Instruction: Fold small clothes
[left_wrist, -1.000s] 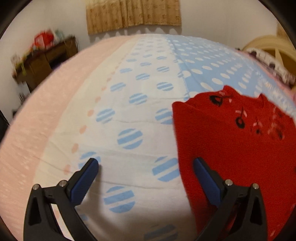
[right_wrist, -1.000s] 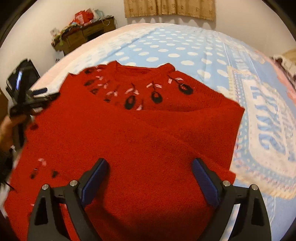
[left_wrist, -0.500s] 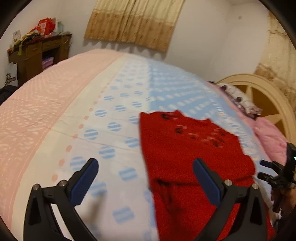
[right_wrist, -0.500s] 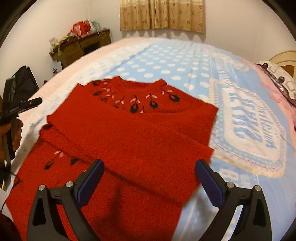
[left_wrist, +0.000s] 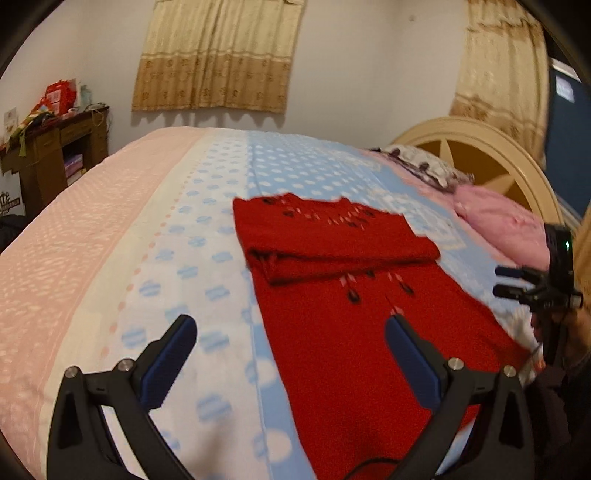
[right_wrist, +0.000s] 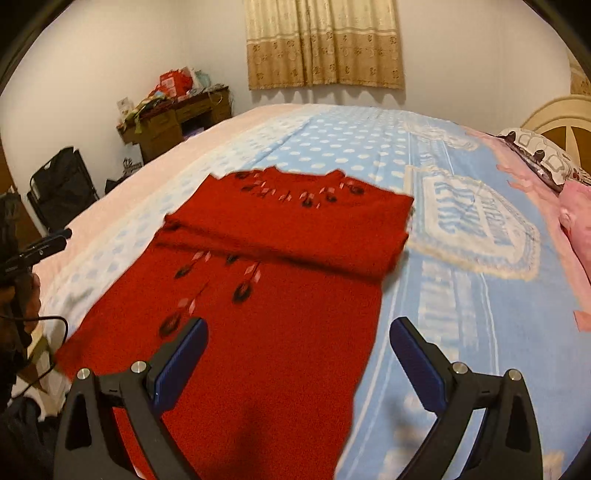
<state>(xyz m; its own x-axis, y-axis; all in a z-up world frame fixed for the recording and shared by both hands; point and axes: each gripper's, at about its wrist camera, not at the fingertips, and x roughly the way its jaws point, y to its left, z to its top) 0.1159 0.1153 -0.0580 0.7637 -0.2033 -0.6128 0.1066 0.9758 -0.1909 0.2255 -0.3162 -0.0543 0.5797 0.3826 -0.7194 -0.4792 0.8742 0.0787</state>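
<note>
A red knitted sweater (left_wrist: 347, 332) with dark embroidered flowers lies flat on the bed, also shown in the right wrist view (right_wrist: 266, 325). Both sleeves are folded across its chest in a thick band (right_wrist: 295, 240). My left gripper (left_wrist: 291, 332) is open and empty, raised above the sweater's left edge near the hem. My right gripper (right_wrist: 299, 336) is open and empty, raised above the sweater's lower right part. The right gripper also shows in the left wrist view (left_wrist: 532, 291) at the bed's right side, and the left gripper in the right wrist view (right_wrist: 37, 251) at far left.
The bed has a pink, white and blue dotted cover (left_wrist: 110, 258). Pink and patterned pillows (left_wrist: 498, 221) lie before a cream headboard (left_wrist: 480, 147). A cluttered wooden desk (right_wrist: 173, 122) and a black bag (right_wrist: 62, 188) stand by the far wall.
Both grippers have pulled back and up from the sweater, empty. The folded sleeves now rest across the chest and the whole garment is in view.
</note>
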